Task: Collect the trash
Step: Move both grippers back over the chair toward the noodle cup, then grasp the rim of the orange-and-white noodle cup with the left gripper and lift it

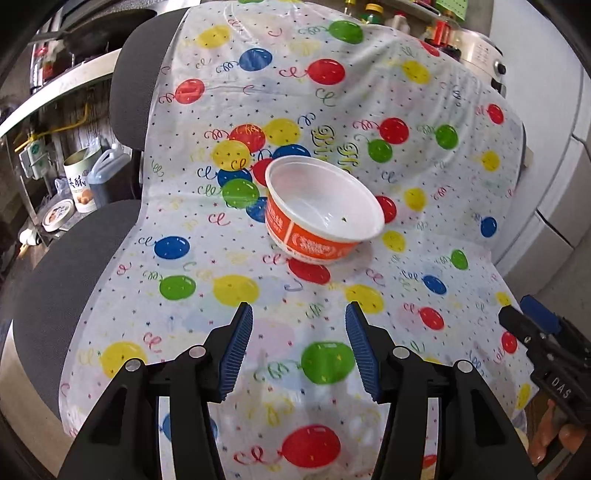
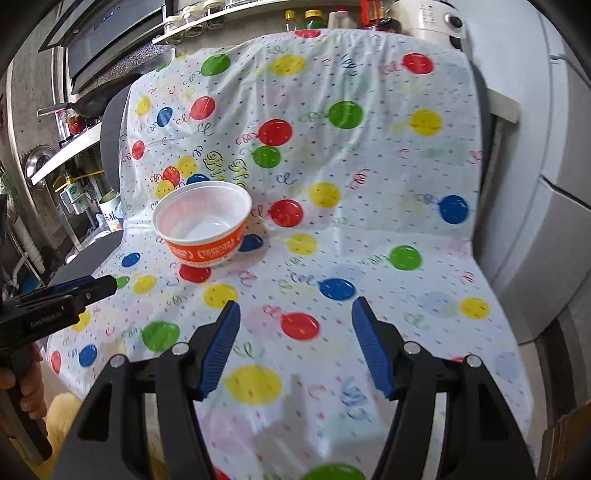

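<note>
An empty paper bowl [image 1: 321, 210], orange outside and white inside, stands tilted on a chair draped with a balloon-print plastic sheet [image 1: 332, 96]. In the right wrist view the bowl [image 2: 203, 225] sits left of centre on the sheet [image 2: 369, 166]. My left gripper [image 1: 299, 314] hovers over the seat's front, short of the bowl, open with nothing between its blue pads. My right gripper [image 2: 295, 310] is also open and empty, to the right of the bowl and nearer than it. Each gripper shows at the edge of the other's view: the right gripper [image 1: 524, 325] and the left gripper [image 2: 99, 288].
The grey chair [image 1: 70, 280] shows bare at the sheet's left side. Kitchen shelves with a tin [image 1: 79, 184], jug and plates stand to the left. Bottles [image 2: 314, 16] line a counter behind the chair. A white appliance [image 2: 561, 206] stands on the right. A hand [image 2: 26, 391] holds the left gripper's handle.
</note>
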Available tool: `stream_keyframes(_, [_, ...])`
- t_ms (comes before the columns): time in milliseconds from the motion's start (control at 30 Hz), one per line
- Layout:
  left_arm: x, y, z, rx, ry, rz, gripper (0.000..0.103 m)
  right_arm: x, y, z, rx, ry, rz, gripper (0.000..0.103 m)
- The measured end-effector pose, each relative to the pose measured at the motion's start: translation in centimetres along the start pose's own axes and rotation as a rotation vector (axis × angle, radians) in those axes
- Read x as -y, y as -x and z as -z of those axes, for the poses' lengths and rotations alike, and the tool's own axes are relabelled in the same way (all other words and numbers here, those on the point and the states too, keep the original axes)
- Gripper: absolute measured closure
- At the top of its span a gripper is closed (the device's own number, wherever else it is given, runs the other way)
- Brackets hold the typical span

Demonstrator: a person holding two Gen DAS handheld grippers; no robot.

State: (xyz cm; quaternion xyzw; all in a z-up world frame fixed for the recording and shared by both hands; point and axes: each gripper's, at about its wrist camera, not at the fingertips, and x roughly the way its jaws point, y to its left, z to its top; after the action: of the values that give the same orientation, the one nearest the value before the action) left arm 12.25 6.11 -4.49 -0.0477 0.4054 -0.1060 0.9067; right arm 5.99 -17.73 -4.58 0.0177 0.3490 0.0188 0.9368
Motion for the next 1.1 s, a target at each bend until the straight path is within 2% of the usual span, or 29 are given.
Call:
stream_keyframes(67, [-0.2,-0.6,-0.9,0.008,0.007,-0.008,0.037,-0.2,-0.6,-0.3,0.002,-0.001,-0.004,0.041])
stream_keyframes(267, [-0.5,-3.2,-4.4,0.027,0.029,-0.014,0.037,-0.3,-2.2,-0.8,0.007,-0.001,-0.007,0.041])
stream_keyframes(367, [-0.7,-4.9,-6.1,0.033,0.048,-0.018,0.041,0.2,-2.6,-0.6,-0.001,-0.006,-0.003,0.041])
stream_keyframes(467, [-0.9,-6.7,-7.4,0.017,0.068,-0.040,0.054,0.9,-3.0,-0.3,-0.014,-0.017,0.000,0.041])
stream_keyframes(600, [-0.9,-8.7,-8.0,-0.008,0.068,-0.065,0.064,1.8,-3.1,0.2,-0.024,-0.037,0.004,0.041])
stream_keyframes(700, [-0.8,-9.8,-7.6,-0.040,0.066,-0.071,0.078,2.1,-2.9,0.6,-0.027,-0.044,0.005,0.041])
stream_keyframes(733, [-0.7,-9.8,-7.3,-0.044,0.063,-0.076,0.080,2.2,-2.8,0.7,-0.027,-0.045,0.005,0.041])
stream_keyframes(867, [-0.6,-8.8,-6.1,-0.042,0.067,-0.073,0.095,2.3,-1.7,1.0,-0.016,-0.052,0.007,0.041])
stream_keyframes(1033, [0.3,-5.5,-4.2,-0.007,0.048,-0.031,0.099,2.6,0.5,1.3,0.013,-0.061,0.010,0.041])
stream_keyframes(1100, [1.0,-3.9,-3.5,-0.008,0.035,0.019,0.099,2.9,1.7,1.6,0.028,-0.073,0.004,0.041])
